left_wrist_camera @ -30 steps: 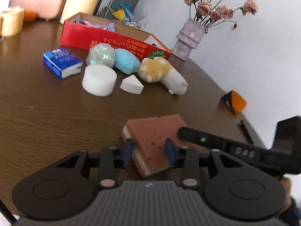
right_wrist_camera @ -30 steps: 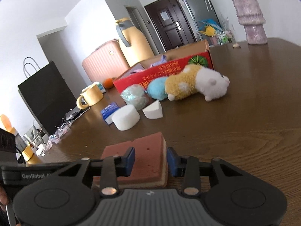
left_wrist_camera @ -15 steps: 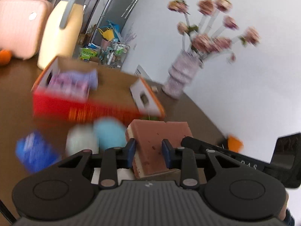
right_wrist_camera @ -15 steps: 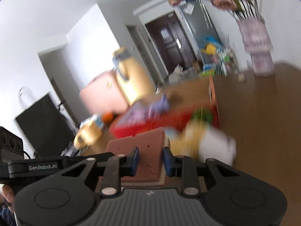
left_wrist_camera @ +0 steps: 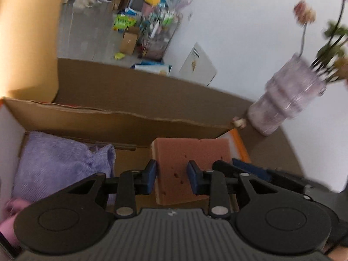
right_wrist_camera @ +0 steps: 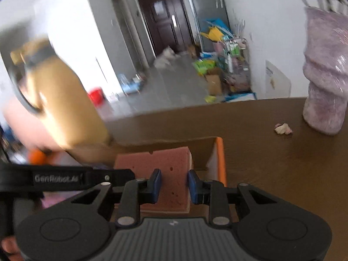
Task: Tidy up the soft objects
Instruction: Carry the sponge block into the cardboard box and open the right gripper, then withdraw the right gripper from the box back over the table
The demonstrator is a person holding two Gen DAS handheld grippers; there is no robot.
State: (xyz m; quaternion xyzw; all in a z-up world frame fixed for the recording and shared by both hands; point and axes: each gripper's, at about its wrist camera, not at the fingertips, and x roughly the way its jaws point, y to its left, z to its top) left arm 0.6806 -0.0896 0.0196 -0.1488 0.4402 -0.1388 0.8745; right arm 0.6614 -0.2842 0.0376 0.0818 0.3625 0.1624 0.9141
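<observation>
Both grippers grasp the same sponge (left_wrist_camera: pixel 191 152): the left gripper (left_wrist_camera: pixel 171 178) clamps one edge, the right gripper (right_wrist_camera: pixel 173 186) another, and the jaws of each have just been closing on it. It hangs over the right end of the cardboard box (left_wrist_camera: pixel 121 119) at the desk's (right_wrist_camera: pixel 282 163) far edge, near the vase (left_wrist_camera: pixel 285 100). A purple towel (left_wrist_camera: pixel 58 161) already lies in the box's left end (one item stowed, judging by this). The sponge is not yet set down, so the drop remains.
</observation>
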